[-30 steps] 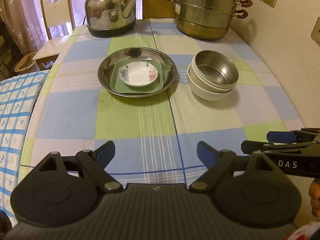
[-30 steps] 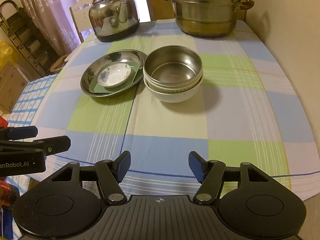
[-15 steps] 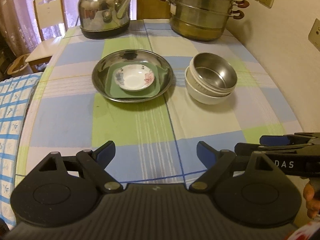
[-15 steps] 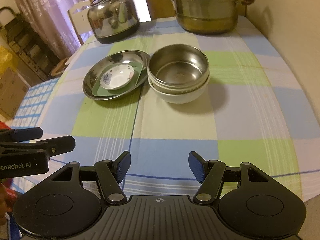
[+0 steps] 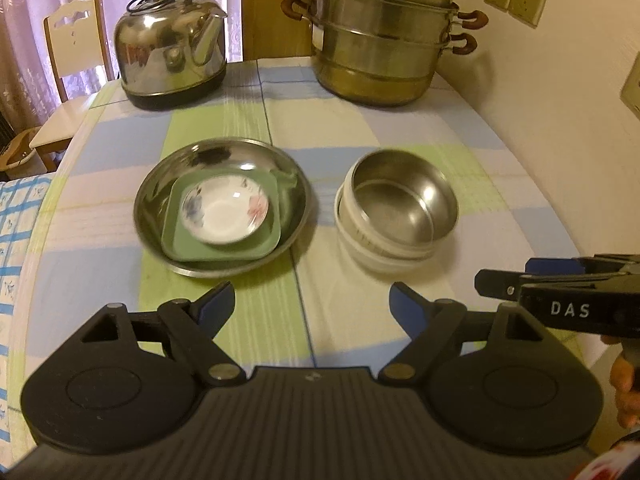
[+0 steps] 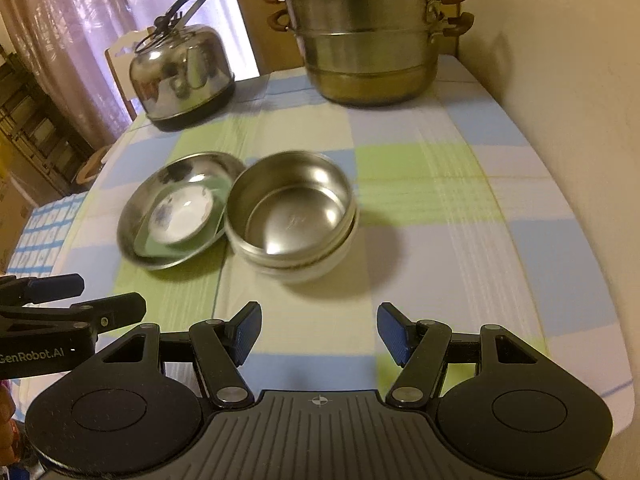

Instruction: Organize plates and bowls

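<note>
Both views are blurred. The white bowl (image 5: 372,256) is mostly hidden under the steel bowl (image 5: 404,200) nested inside it, at two o'clock from the steel plate (image 5: 160,216) holding a green dish (image 5: 264,240) and flowered saucer (image 5: 228,212). The left gripper (image 5: 312,308), whose jaws have just been closing a little, and the right gripper (image 6: 319,334) both gape empty.

Dim, warm yellowish light, brighter at the curtained window (image 5: 24,20); motion-blurred tableware, fisheye-bent edges, dark corners.

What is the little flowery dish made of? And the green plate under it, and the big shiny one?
Flowery dish: probably glazed ceramic, glossy white with painted flowers.
Green plate: likely plastic or melamine, matte and evenly coloured; ceramic is possible.
Big shiny plate: metal, likely stainless steel, mirror-like with reflections.
</note>
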{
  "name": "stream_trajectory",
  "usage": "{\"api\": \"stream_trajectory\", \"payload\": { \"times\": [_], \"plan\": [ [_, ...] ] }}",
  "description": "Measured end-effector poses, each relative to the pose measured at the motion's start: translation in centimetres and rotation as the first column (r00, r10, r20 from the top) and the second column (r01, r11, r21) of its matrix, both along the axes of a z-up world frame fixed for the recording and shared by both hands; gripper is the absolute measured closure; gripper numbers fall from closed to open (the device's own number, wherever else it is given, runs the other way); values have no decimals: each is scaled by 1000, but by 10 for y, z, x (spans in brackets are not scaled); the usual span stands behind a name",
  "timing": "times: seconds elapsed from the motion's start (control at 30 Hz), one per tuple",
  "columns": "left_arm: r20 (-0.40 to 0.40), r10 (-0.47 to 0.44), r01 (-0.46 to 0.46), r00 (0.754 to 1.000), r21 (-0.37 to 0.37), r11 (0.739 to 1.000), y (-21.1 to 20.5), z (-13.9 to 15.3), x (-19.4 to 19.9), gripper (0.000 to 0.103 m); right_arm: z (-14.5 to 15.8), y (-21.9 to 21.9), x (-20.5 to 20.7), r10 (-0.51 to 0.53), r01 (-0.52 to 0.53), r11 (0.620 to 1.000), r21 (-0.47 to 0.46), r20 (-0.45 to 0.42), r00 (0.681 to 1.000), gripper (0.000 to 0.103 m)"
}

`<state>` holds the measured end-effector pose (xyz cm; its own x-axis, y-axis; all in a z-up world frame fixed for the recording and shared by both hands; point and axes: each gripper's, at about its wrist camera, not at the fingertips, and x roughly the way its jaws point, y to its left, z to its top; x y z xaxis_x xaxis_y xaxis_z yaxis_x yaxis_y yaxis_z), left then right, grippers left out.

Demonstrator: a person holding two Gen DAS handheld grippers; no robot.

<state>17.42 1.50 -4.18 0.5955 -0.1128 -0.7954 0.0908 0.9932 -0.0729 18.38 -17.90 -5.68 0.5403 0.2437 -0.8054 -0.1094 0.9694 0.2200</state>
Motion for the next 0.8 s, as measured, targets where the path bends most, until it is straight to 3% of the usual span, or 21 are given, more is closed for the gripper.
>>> {"api": "stream_trajectory", "payload": {
  "times": [0.37, 0.57, 0.8],
  "plan": [
    [-14, 38, -39, 999, -11, 999, -35, -11, 67, 20, -8, -19, 69, 30, -30, 999, 11, 15, 999, 39],
    [-92, 60, -62, 994, -14, 998, -41, -33, 92, 32, -29, -19, 99, 46, -45, 999, 17, -38, 998, 40],
    [-180, 77, -78, 981, 1, 997, -45, -50, 112, 46, -46, -18, 122, 67, -62, 997, 38, -125, 990, 55]
  ]
}}
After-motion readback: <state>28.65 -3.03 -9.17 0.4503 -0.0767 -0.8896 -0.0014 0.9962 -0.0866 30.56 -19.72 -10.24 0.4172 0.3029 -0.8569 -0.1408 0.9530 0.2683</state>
